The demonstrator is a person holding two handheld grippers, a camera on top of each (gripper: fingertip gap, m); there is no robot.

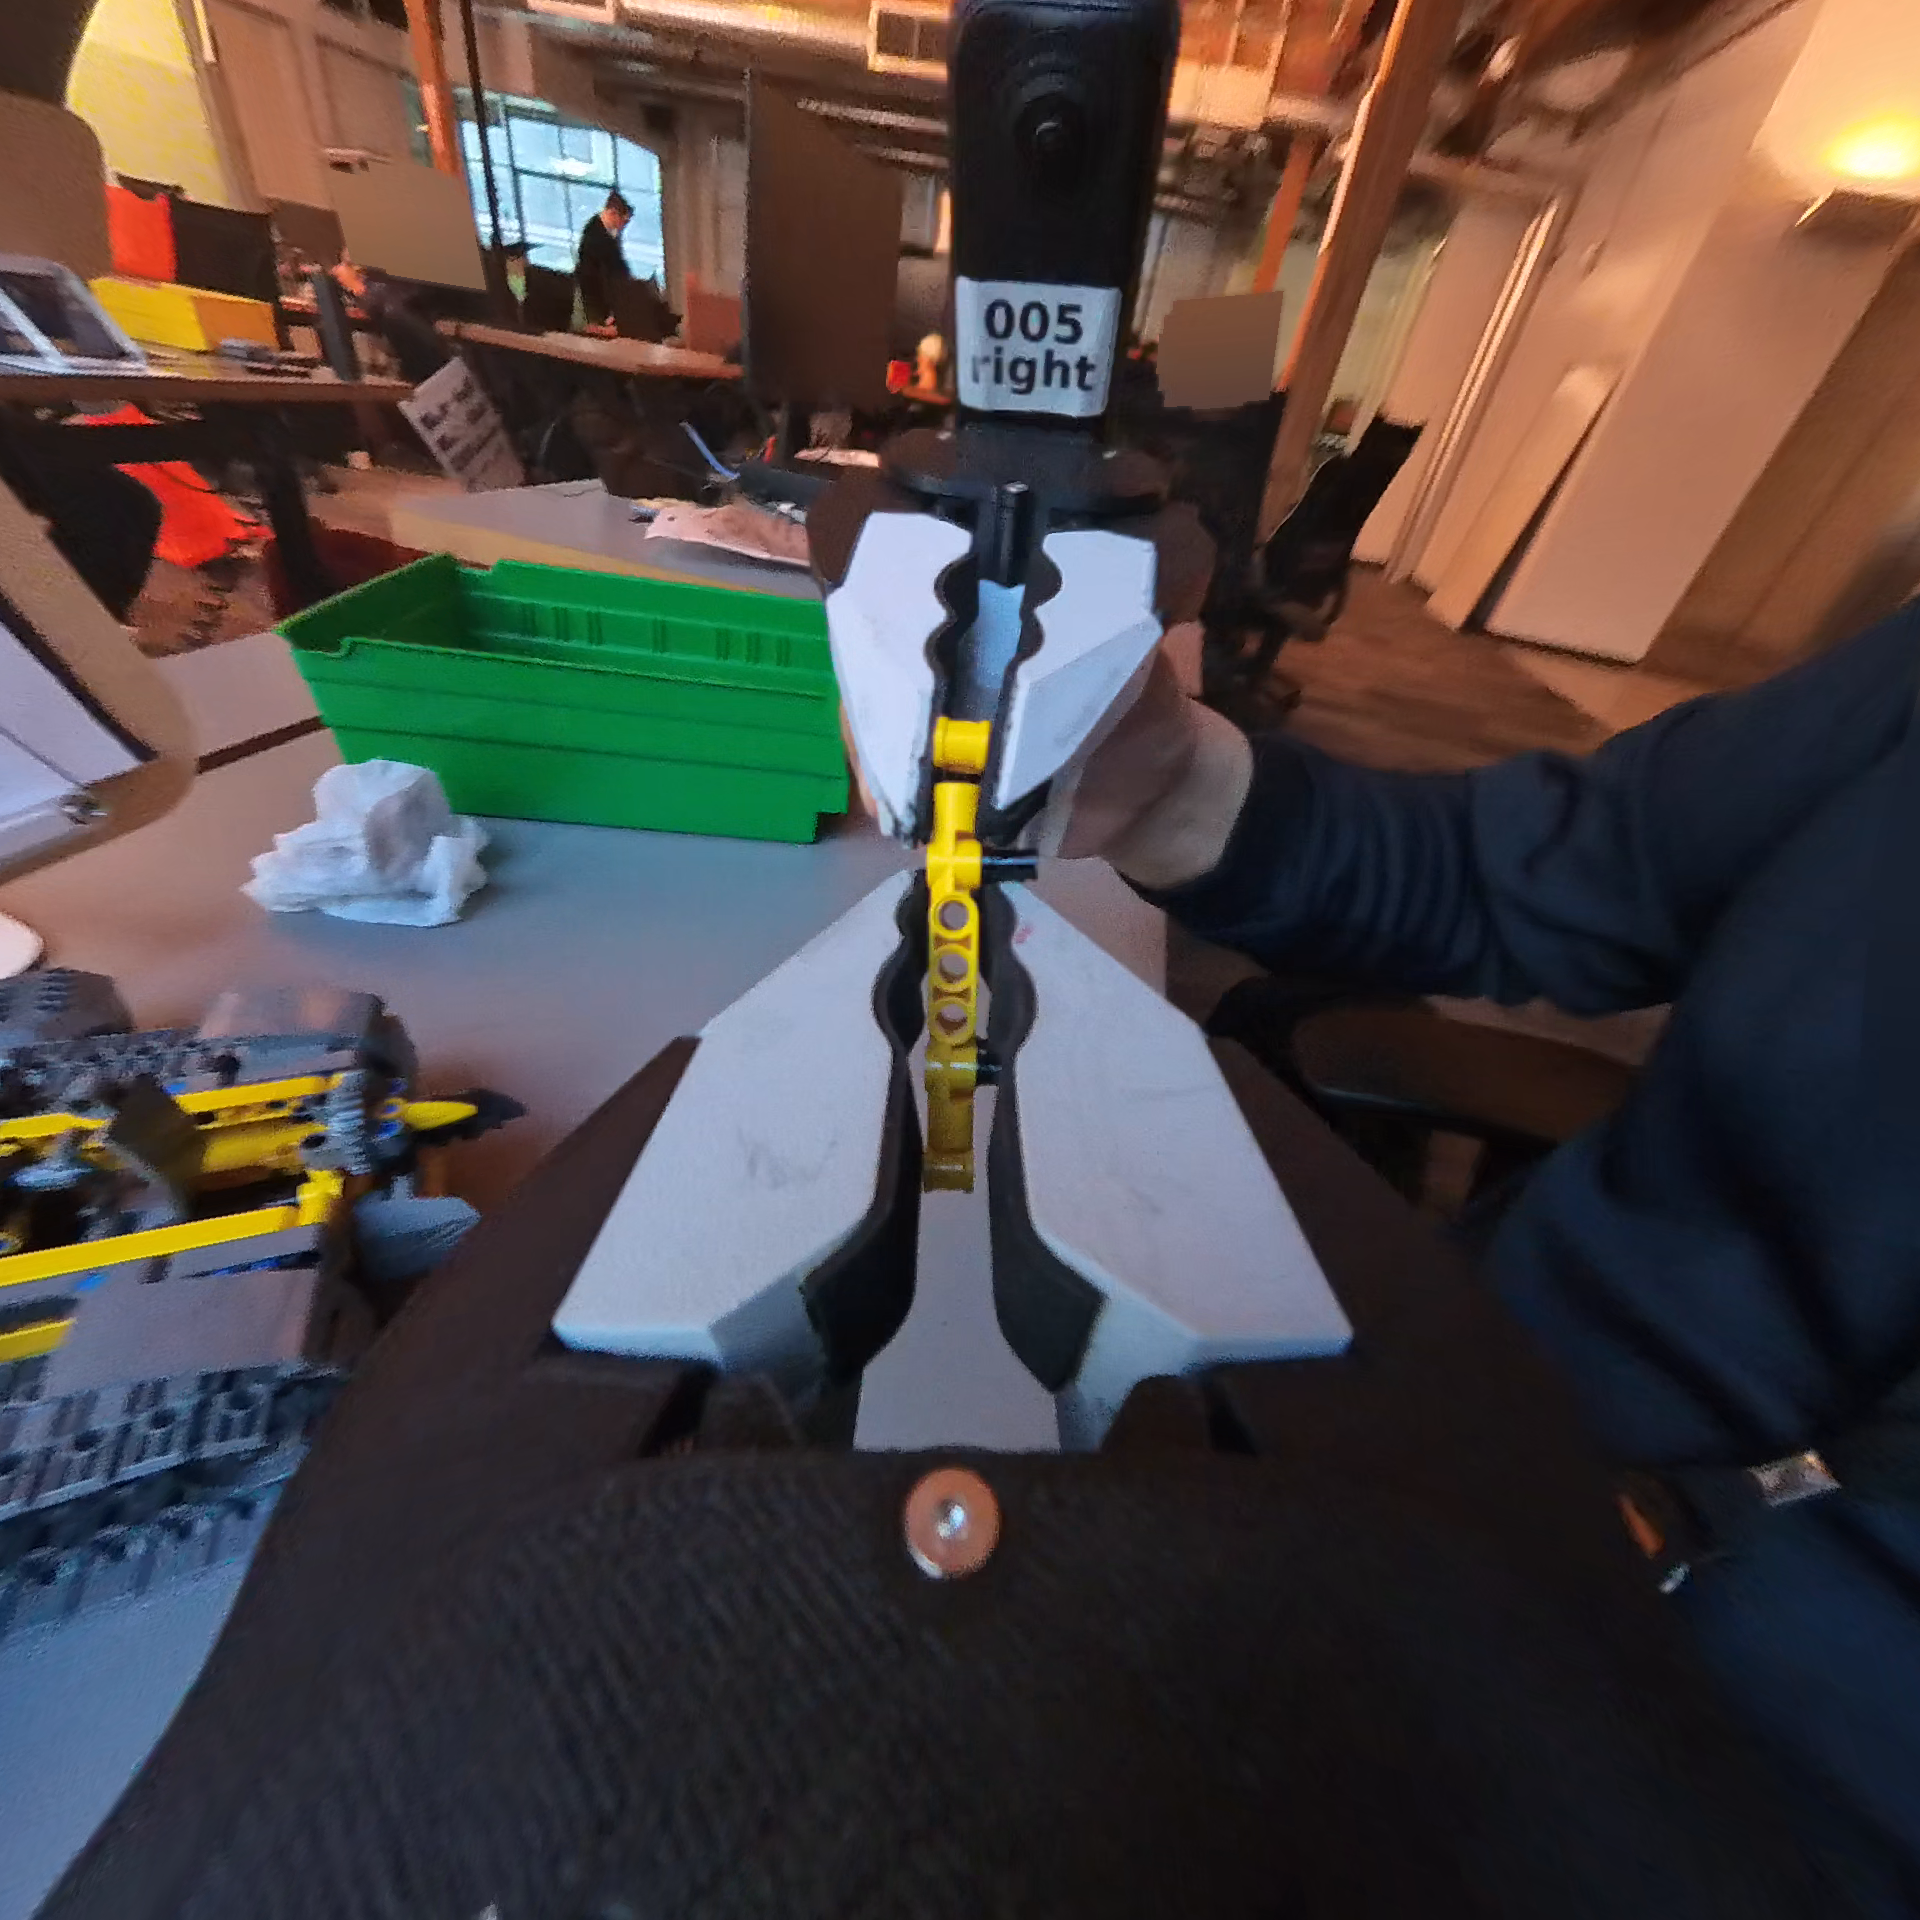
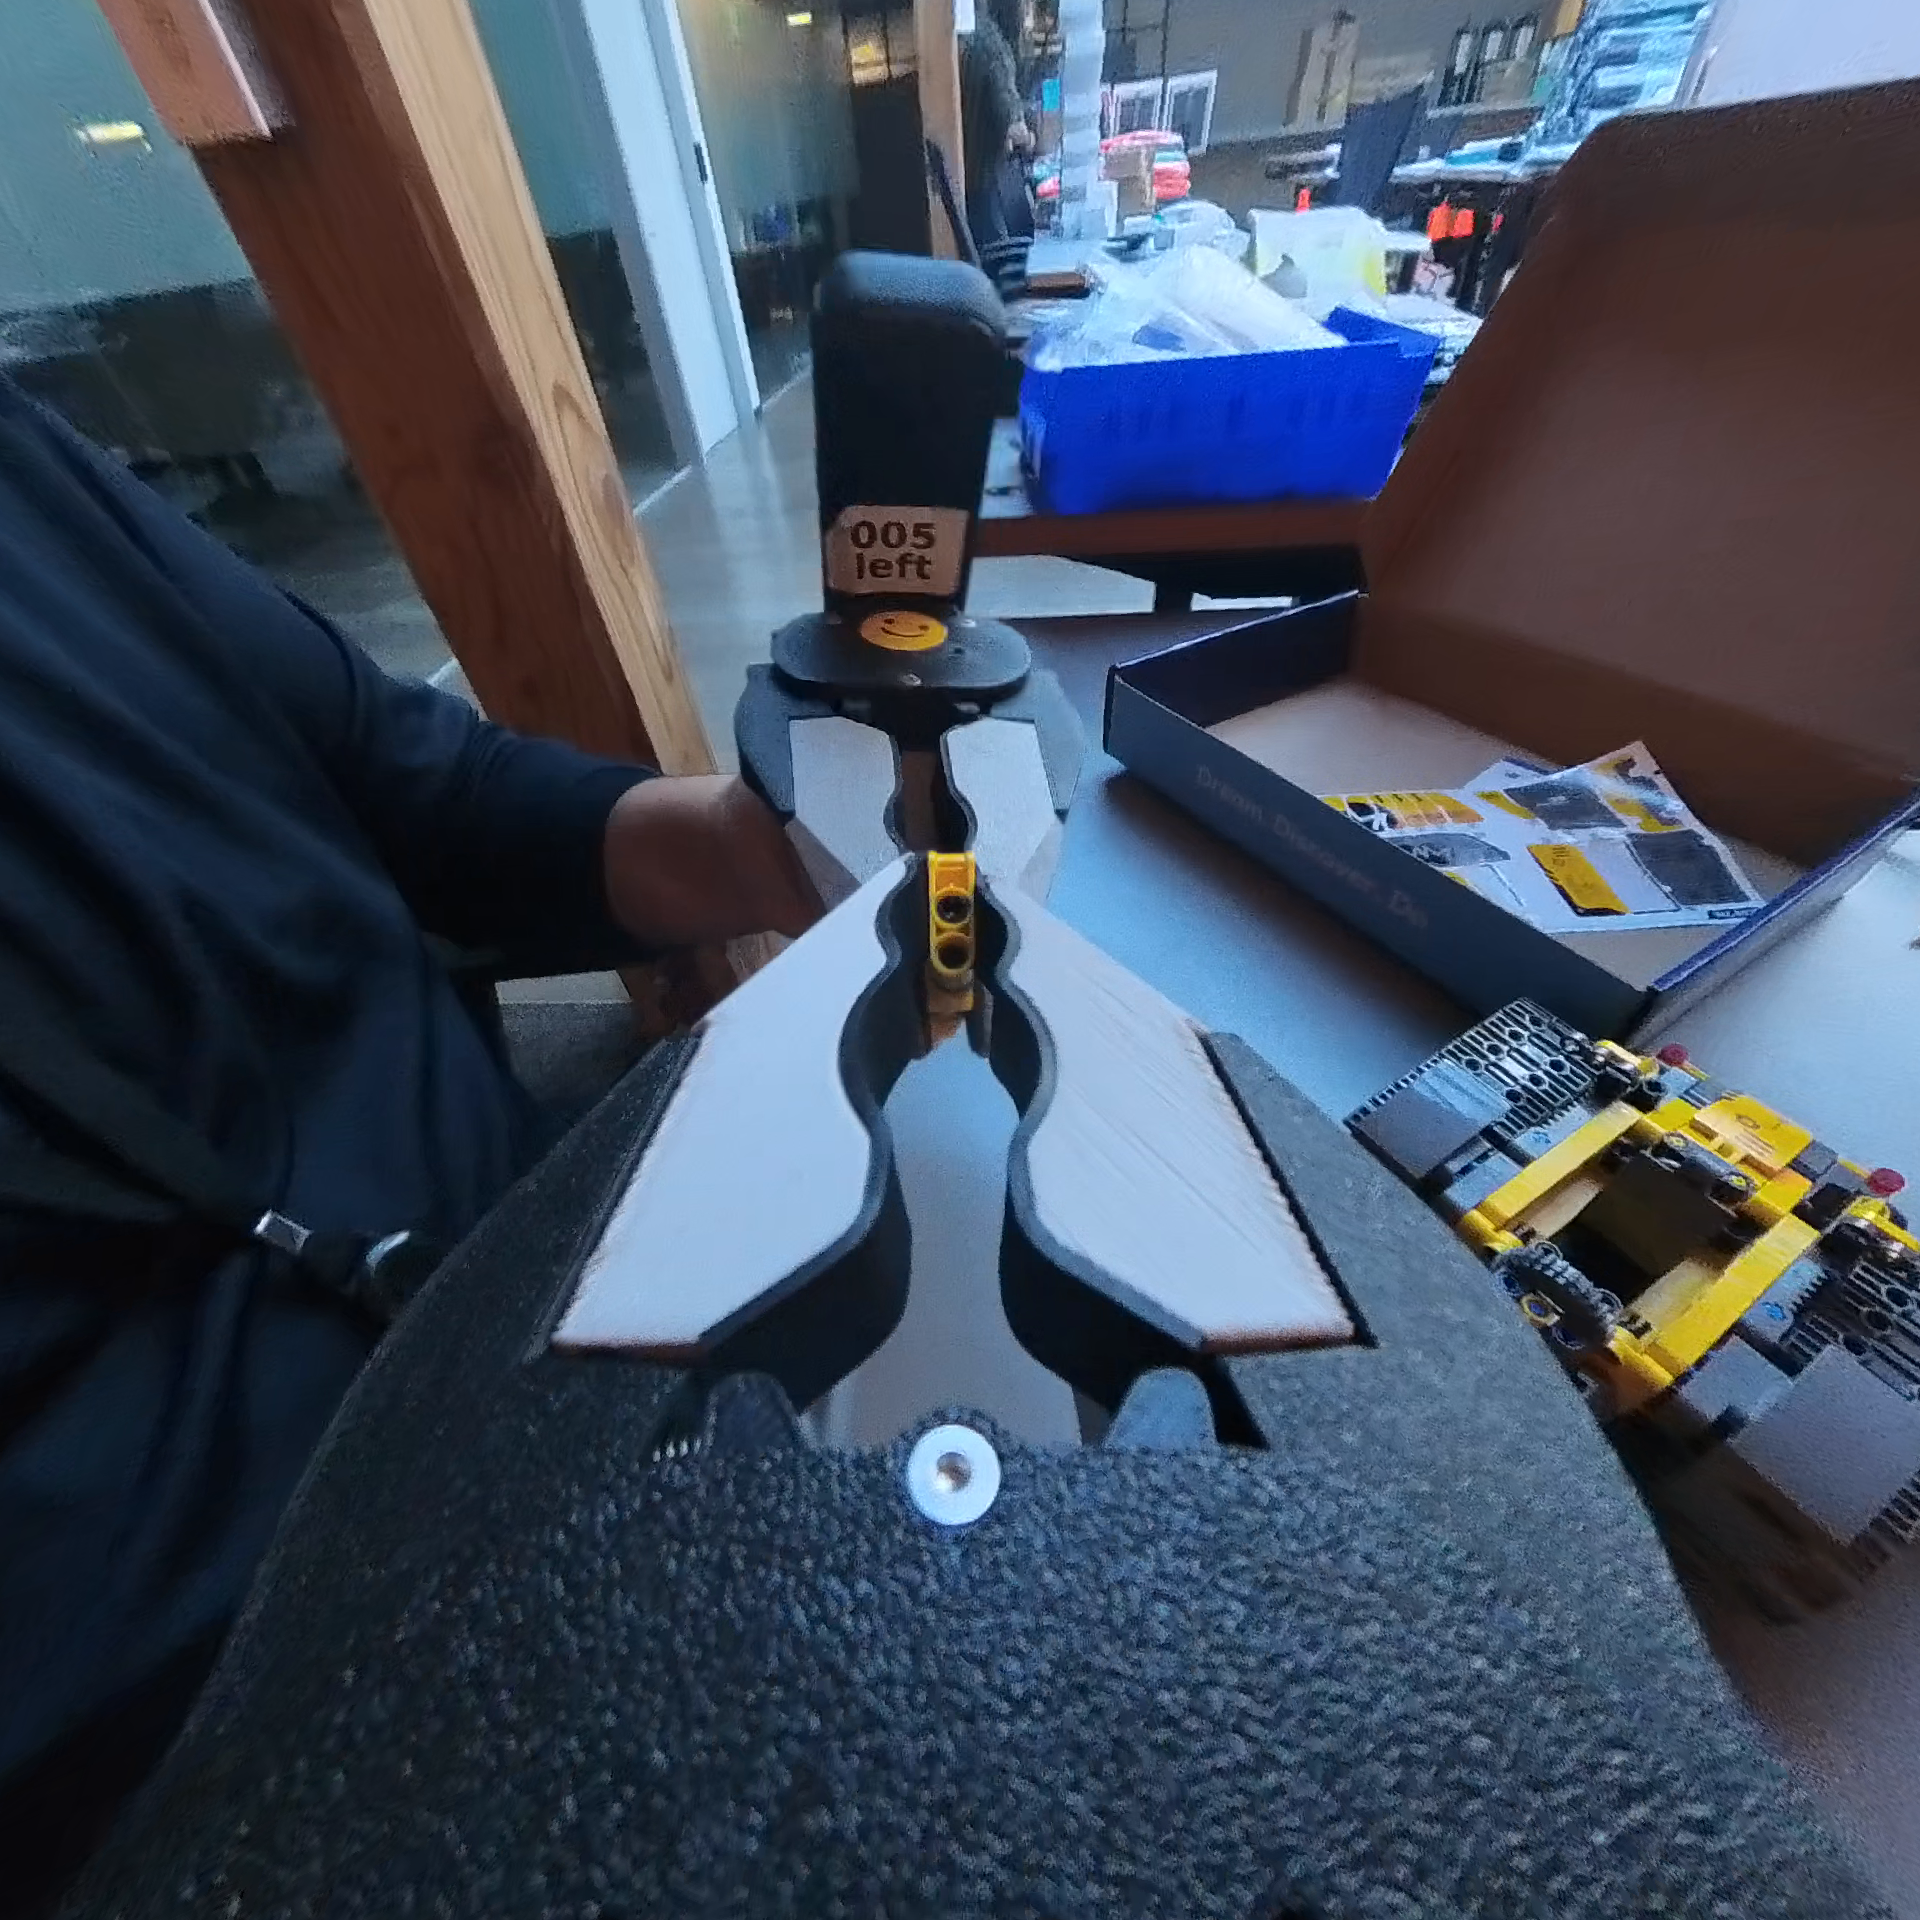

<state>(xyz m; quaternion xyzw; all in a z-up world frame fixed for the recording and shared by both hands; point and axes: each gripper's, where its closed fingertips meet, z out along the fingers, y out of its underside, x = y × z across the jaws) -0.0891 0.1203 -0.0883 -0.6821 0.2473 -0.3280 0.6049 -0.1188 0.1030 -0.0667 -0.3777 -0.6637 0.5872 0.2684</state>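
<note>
I hold both grippers above the grey table (image 1: 623, 966), facing each other. Left of my left gripper (image 1: 951, 914) stands a green bin (image 1: 582, 717), with a crumpled white tissue (image 1: 374, 847) before it and a yellow-grey brick model (image 1: 177, 1195) nearer to me. My left gripper is clamped on one end of a yellow beam (image 1: 951, 997). My right gripper (image 2: 951, 894) is clamped on the other end of the beam.

Beam (image 1: 951, 997) between facing tongs, bin (image 1: 582, 707) behind tissue (image 1: 374, 847), model (image 1: 177, 1174) left
</note>
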